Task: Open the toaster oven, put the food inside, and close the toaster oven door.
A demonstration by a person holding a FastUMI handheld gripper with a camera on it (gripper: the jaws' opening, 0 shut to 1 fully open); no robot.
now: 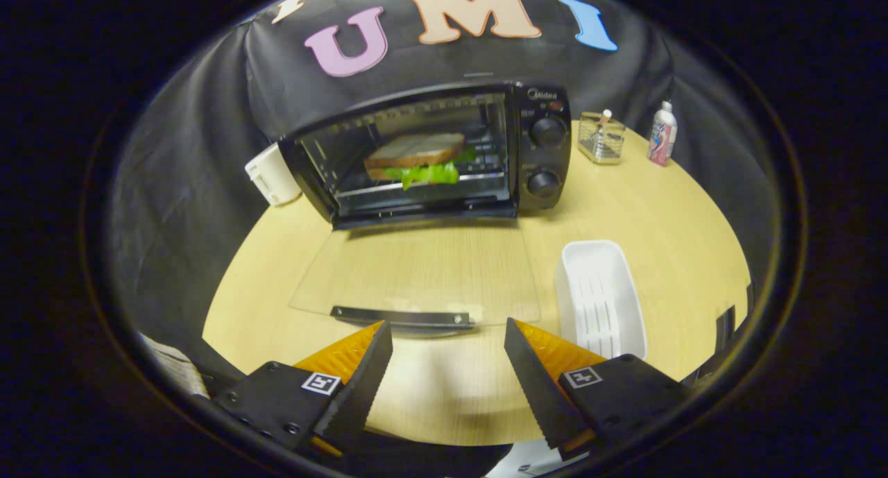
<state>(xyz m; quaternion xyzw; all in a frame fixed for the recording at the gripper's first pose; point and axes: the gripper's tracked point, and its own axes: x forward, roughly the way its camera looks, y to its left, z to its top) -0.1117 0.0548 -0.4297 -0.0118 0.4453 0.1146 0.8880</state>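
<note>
A black toaster oven [541, 152] stands at the back of the round wooden table [666, 228]. Its glass door [416, 273] hangs fully open, lying flat toward me, with the black handle [402, 317] at its near edge. Inside on the rack sits a sandwich [416, 155] with green lettuce sticking out. My gripper [447, 336] is open and holds nothing. Its orange-and-black fingers [361, 367] sit just short of the door handle, one on each side of the handle's right end.
A white empty tray [600, 297] lies to the right of the open door, close to the right finger. A white container [272, 176] stands left of the oven. A small glass holder [601, 138] and a bottle [662, 134] stand at the back right.
</note>
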